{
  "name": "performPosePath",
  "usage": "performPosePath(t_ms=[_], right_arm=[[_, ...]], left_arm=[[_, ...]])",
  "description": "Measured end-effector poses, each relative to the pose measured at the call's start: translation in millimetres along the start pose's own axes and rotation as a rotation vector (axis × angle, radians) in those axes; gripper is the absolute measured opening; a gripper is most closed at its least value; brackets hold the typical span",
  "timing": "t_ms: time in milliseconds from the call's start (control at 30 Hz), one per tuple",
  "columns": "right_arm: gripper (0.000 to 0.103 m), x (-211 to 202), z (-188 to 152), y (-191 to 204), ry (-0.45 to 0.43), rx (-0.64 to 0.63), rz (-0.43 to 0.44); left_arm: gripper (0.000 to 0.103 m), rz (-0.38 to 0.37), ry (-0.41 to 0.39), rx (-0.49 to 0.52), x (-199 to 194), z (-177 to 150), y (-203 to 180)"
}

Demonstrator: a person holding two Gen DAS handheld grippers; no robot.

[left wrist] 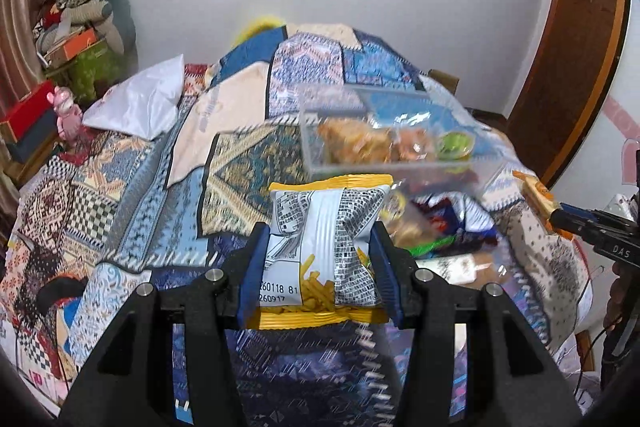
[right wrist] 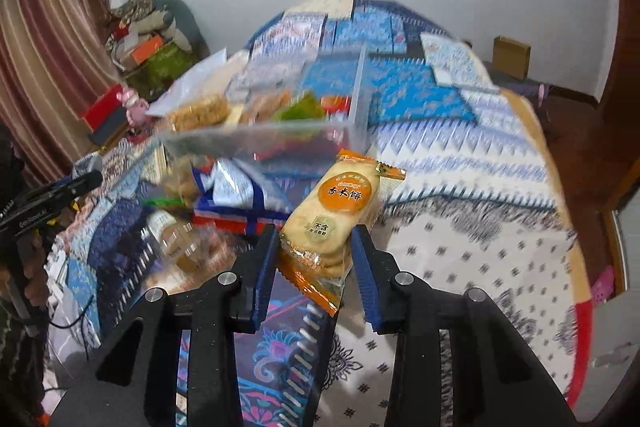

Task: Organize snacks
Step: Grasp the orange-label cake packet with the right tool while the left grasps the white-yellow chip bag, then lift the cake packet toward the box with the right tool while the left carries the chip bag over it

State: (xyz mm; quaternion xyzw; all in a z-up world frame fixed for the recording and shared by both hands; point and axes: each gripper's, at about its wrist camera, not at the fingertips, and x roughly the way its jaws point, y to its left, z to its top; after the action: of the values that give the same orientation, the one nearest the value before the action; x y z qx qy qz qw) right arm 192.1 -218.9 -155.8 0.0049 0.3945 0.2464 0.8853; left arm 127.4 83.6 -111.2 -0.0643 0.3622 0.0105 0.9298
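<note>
**Bed surface and contents**

A bed (left wrist: 132,163) is covered by a patchwork quilt (left wrist: 240,155). On it are seen a clear plastic bin (left wrist: 400,163) holding snacks, a loose snack pile (right wrist: 224,203) and a white pillow (left wrist: 140,103).

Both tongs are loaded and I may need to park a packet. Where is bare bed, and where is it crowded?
Free: the white-patterned quilt right of the rice cracker packet, and the patchwork left of the chip bag toward the white pillow. Crowded: the loose snack pile in front of the clear box.
</note>
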Motion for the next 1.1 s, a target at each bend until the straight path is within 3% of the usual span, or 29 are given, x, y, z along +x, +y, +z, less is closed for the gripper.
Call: performPosePath(t_ms=[233,467,500,533,700,867,900,967,1033,1100], right_arm=[[0.034,-18,37,11,-0.112,-0.026,0.028],[0.033,-2,70,19,-0.159,-0.058,0.046],[0.028,0,73,19,-0.161,-0.059,0.050],[0.019,3,76,18,-0.160,-0.061,0.055],[0.019,35,90,14,-0.122,-0.081,0.043],[0.019,54,81,4,-0.049,-0.056,0.074],[0.020,55,76,4,-0.037,-0.064,0.067],[0.034,57,67,3,-0.008,-0.082,0.046],[0.066,58,57,3,0.029,-0.102,0.041],[0.068,53,45,4,0.019,-0.127,0.030]], left_arm=[[0.050,-0.021,-0.049,0.002,1,32,-12],[0.050,-0.063,-0.063,-0.006,19,65,-27],[0.050,-0.070,-0.065,-0.004,22,69,-29],[0.050,-0.075,-0.067,0.000,26,73,-32],[0.050,-0.074,-0.061,0.035,53,89,-48],[0.050,-0.098,-0.037,0.036,71,87,-52],[0.050,-0.098,-0.034,0.038,72,85,-52],[0.050,-0.100,-0.023,0.040,75,79,-51],[0.050,-0.109,-0.008,0.039,75,72,-49],[0.050,-0.108,0.000,0.042,73,64,-47]])
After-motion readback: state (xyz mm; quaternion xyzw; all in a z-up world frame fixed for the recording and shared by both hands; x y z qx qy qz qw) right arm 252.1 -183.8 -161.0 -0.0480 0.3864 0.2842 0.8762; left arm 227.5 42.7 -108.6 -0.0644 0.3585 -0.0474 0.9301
